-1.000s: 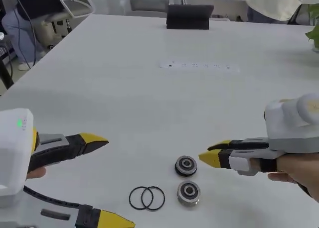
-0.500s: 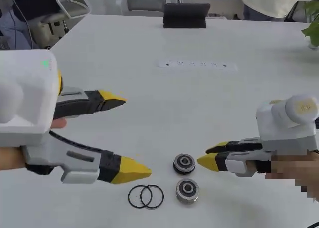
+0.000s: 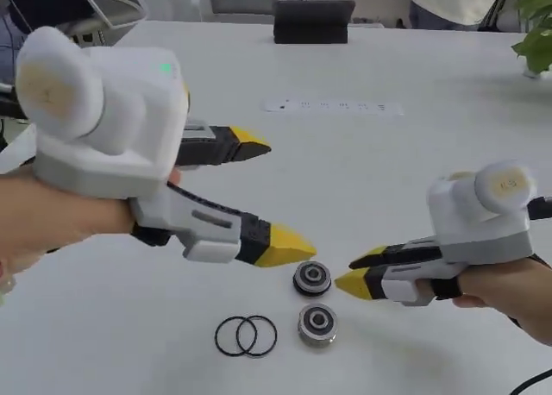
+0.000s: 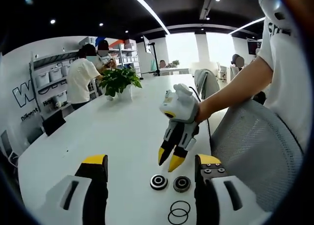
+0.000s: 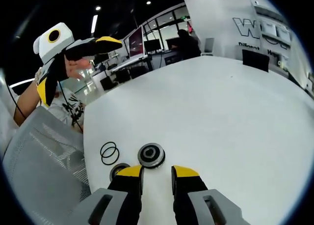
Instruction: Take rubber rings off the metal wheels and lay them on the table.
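Observation:
Two small metal wheels lie on the white table [image 3: 388, 179], one farther [image 3: 311, 277] with a dark rim and one nearer [image 3: 317, 322] with a grey rim. Left of them, two black rubber rings [image 3: 246, 335] lie overlapping. My left gripper [image 3: 280, 192] hangs above the table with its jaws wide open and empty, its lower tip just left of the far wheel. My right gripper [image 3: 348, 272] points at the far wheel from the right, jaws a narrow gap apart and empty. The right gripper view shows the far wheel [image 5: 151, 154], the rings [image 5: 109, 153] and the near wheel [image 5: 119, 170], partly behind a finger.
A white power strip [image 3: 332, 107] lies mid-table. A black stand [image 3: 310, 22] sits at the far edge, with a plant [image 3: 535, 41] at the right. A mesh chair [image 4: 255, 151] stands at the near side. People stand beyond the table [image 4: 83, 82].
My left gripper has risen and moved right, its lower jaw now close to the far wheel. The right gripper has stayed almost still beside the wheels.

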Available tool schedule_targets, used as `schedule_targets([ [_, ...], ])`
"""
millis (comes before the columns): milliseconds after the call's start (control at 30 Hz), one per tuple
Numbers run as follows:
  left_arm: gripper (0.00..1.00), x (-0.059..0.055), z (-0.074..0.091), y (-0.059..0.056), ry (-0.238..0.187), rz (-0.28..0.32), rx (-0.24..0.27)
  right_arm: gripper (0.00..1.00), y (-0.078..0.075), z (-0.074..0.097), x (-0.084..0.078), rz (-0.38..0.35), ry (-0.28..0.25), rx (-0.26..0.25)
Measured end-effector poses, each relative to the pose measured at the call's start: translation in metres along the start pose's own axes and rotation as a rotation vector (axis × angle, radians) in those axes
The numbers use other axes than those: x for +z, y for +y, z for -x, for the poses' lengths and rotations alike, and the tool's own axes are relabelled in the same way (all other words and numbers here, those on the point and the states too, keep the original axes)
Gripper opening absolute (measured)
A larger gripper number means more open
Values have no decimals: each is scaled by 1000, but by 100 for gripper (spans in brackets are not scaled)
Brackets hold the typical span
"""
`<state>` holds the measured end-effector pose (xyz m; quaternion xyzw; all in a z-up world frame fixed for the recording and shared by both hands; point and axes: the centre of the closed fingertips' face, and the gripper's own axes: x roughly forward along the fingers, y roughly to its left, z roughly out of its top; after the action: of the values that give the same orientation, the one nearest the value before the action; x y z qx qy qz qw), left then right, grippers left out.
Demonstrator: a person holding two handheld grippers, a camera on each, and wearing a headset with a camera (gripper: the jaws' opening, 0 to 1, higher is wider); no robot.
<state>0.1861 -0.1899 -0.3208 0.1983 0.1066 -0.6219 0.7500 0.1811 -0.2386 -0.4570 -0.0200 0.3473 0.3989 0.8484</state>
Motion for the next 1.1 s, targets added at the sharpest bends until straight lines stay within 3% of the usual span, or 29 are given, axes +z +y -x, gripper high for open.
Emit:
schedule_targets([
  [167,68,-1,-16,11,-27,25,17,20,3,-2,1,-18,-15,19],
  [267,61,-5,-26,23,-44,40,57,20,4,-4,1,-18,-18,19],
  [400,57,-12,-37,28,-49,74,63,21,6,-8,-2,-1,-2,21],
  [567,50,-26,-53,23,-49,68,41,21,8,-12,-6,16,16,24],
  [667,44,-37,-57,20,-62,96,53,21,7,-12,-6,22,17,20],
  [767,42,-60,-62,16,-17,139,60,21,5,-12,-7,19,16,11],
  [833,42,-71,-64,13,16,135,50,21,4,-13,-7,18,18,6],
  [933,36,-82,-66,12,36,141,47,21,5,-14,-9,20,25,7],
  [1100,30,-88,-70,2,60,136,9,21,6,-16,-10,31,32,8],
])
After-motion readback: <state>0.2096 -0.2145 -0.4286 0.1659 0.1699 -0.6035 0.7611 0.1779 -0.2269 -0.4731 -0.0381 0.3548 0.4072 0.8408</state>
